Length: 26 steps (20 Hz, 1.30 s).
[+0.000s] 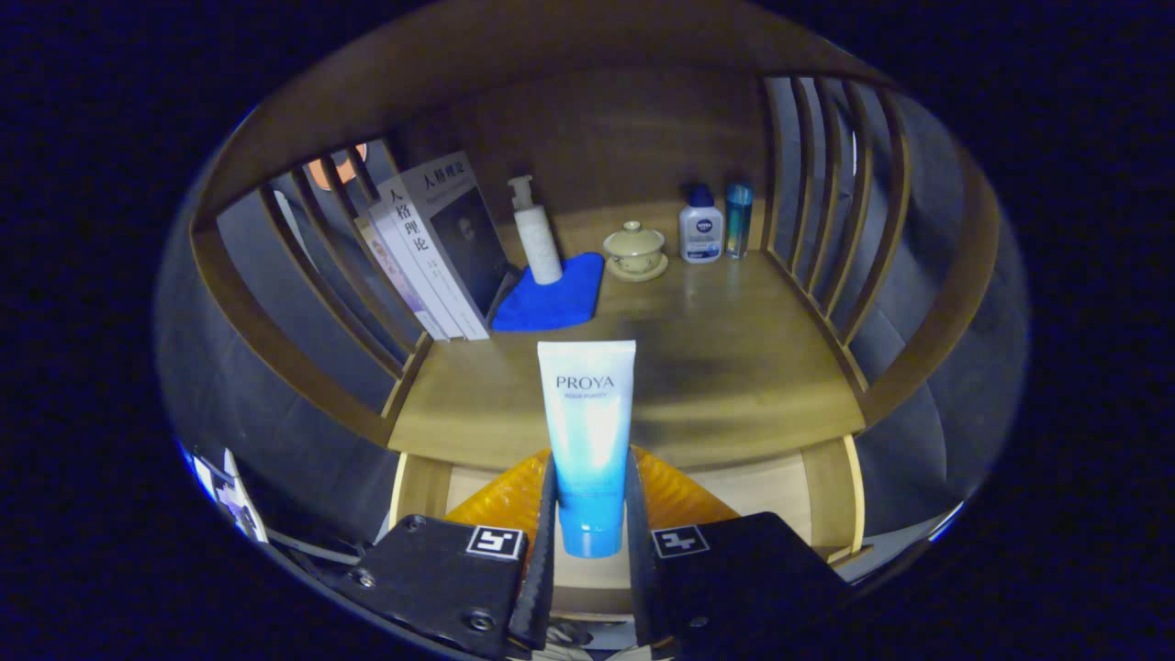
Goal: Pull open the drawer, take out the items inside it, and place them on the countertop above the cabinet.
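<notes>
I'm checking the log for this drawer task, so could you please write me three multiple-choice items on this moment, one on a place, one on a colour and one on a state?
1. Where does the white pump bottle stand?
A. On the blue cloth beside the books
B. In the drawer
C. Between the tongs

2. What colour is the cloth under that bottle?
A. Red
B. Blue
C. Green

3. What are the tongs doing?
A. Hanging open, holding nothing
B. Shut on the lidded teacup
C. Shut on the white-and-blue tube

Answers:
1 A, as the bottle's base rests on the cloth at the back of the countertop, right by the leaning books.
2 B, as the cloth is plainly blue.
3 C, as both fingers press the tube's lower end, which stands upright above the open drawer, while the lidded teacup sits far beyond on its saucer.
</notes>
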Each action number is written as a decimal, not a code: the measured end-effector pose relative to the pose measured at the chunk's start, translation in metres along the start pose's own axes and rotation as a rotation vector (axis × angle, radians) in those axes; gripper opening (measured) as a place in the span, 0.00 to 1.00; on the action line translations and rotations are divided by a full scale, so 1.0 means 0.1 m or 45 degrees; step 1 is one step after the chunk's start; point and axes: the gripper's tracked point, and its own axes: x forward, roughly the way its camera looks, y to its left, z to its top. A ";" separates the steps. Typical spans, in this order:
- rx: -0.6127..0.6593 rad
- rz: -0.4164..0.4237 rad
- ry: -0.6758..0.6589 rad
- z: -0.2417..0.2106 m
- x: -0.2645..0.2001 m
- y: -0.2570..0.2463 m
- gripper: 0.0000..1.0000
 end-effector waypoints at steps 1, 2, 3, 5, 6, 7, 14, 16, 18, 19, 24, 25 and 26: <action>0.000 0.000 -0.010 0.07 0.08 0.02 0.38; 0.001 0.006 -0.020 0.12 0.14 0.04 0.38; 0.001 0.008 -0.026 0.13 0.19 0.05 0.38; -0.006 0.009 -0.038 0.19 0.30 0.07 0.38; 0.000 0.008 -0.049 0.24 0.36 0.08 0.38; 0.008 -0.003 -0.083 0.33 0.43 0.08 0.38; -0.031 -0.051 0.016 0.26 0.97 0.11 0.38; -0.069 -0.085 0.033 0.19 1.12 0.09 0.38; -0.064 -0.099 0.055 0.10 1.23 0.07 0.39; -0.041 -0.096 0.062 0.07 1.27 0.08 0.39; -0.029 -0.106 -0.020 0.11 1.12 0.02 0.60; -0.034 -0.095 -0.037 0.09 1.03 0.03 0.64; -0.045 -0.083 -0.064 0.08 0.93 0.06 0.68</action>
